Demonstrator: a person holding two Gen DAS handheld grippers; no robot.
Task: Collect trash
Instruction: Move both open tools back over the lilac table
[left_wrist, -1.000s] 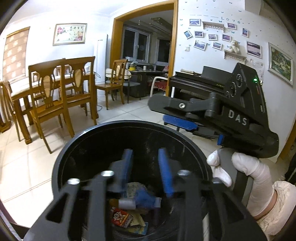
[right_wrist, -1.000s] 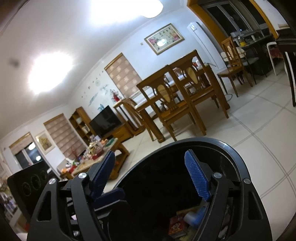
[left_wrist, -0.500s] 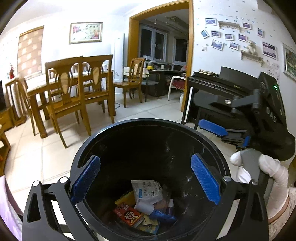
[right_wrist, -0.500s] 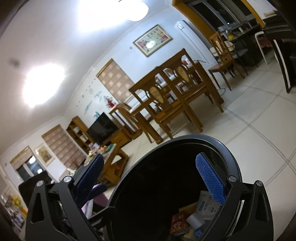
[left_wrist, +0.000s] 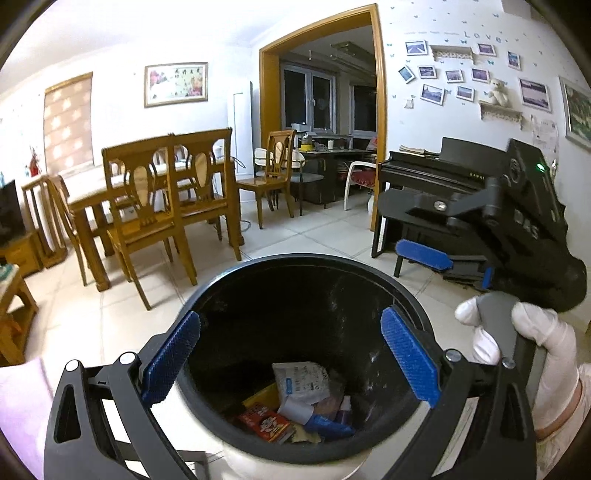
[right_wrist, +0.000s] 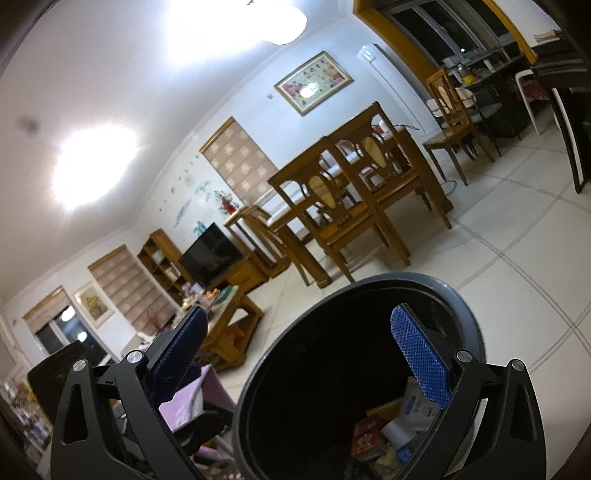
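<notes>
Left to right: the left gripper (left_wrist: 290, 363) hangs over the black bin (left_wrist: 388, 275), released, its blue pads spread wide to either side of the bin's mouth with nothing between them. The trash (left_wrist: 295, 410), a white packet, a red snack wrapper, a paper roll and a blue piece, lies directly below and ahead of this claw, at the bottom of the bin. To the right, a white-gloved hand (left_wrist: 532, 347) carries the right gripper (right_wrist: 299, 354), likewise released and empty, beside the bin's rim. Both claws sit close above the bin; any further trash would lie outside both views.
</notes>
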